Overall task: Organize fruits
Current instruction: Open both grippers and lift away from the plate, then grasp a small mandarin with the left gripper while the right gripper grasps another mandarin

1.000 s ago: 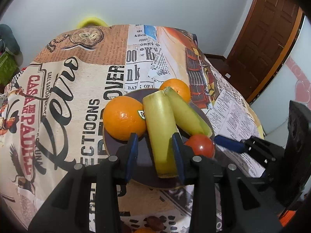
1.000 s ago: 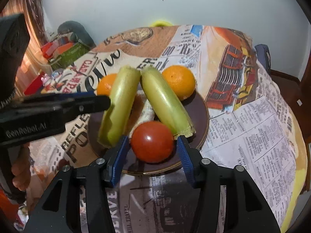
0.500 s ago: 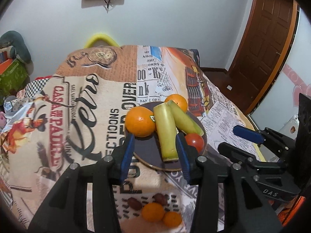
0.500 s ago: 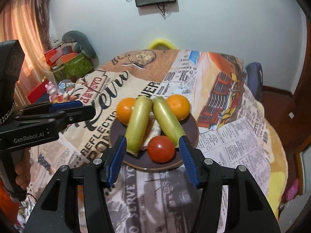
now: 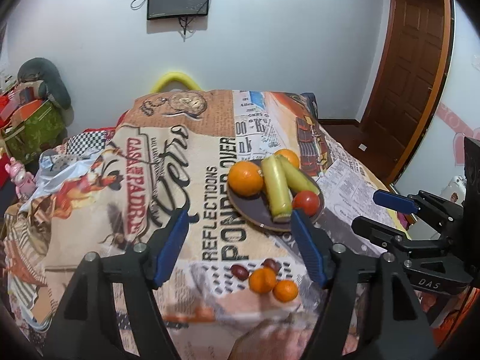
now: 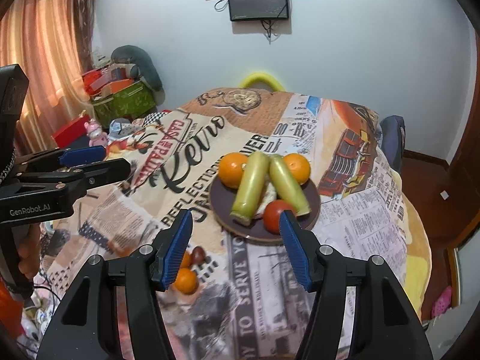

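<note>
Both grippers are hovering short of the dark plate [image 6: 312, 210] on the table [image 6: 360, 240], holding nothing. The left gripper [image 5: 240, 240] and right gripper [image 6: 235, 243] are spreading their fingers. On the plate, two oranges [image 6: 232, 169] are flanking two green vegetables [image 6: 250, 184], with a tomato [image 6: 274, 214] at its near edge.

You are working in a lived-in room of a home. A retro newspaper-print cloth [image 6: 375, 204] covers the surface, and a dark plate [image 6: 222, 207] of fruit sits on it. On the pale wall hangs a small dark screen [image 6: 259, 1] with loose cables below it. To your left you see pinkish curtains [image 6: 39, 48], a heap of boxes and soft things [image 6: 120, 90], and a small pink toy figure [image 6: 96, 133]. A panelled wooden door [image 5: 411, 69] stands at the right, above a wooden floor [image 6: 426, 177].
</note>
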Available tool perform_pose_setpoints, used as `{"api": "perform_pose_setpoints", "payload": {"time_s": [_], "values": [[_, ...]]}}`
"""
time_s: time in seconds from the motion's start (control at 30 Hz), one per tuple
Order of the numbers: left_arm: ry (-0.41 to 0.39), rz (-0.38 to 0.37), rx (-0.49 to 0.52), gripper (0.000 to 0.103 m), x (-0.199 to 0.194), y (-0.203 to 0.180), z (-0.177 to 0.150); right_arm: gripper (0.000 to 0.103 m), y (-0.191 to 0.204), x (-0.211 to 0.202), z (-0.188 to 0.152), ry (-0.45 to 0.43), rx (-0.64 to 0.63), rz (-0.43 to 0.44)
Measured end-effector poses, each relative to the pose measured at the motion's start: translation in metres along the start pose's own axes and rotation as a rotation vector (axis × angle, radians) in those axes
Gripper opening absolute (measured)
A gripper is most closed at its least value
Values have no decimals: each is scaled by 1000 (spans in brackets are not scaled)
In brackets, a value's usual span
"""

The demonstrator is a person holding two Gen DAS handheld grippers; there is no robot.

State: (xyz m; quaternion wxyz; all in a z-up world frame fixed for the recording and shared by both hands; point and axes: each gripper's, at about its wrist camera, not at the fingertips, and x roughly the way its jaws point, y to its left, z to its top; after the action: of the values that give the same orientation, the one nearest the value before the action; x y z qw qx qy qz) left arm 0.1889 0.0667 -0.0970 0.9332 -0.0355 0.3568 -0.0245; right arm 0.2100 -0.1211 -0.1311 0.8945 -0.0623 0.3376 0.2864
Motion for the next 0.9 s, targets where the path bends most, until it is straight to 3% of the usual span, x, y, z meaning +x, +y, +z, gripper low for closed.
{"api": "perform_pose_setpoints", "payload": {"time_s": [0.47, 0.73, 0.83, 0.9], "values": [[153, -8, -73, 72, 12, 29, -68, 59, 36, 37, -41, 135, -17, 62], [209, -5, -104, 72, 30, 36, -89, 59, 46, 72, -59, 226, -28, 83], [226, -16, -105, 72, 36, 35, -92, 50, 45, 82, -64, 256, -9, 104], [235, -18, -96, 72, 40, 32, -93, 36, 43, 90, -67, 286, 2, 121]]}}
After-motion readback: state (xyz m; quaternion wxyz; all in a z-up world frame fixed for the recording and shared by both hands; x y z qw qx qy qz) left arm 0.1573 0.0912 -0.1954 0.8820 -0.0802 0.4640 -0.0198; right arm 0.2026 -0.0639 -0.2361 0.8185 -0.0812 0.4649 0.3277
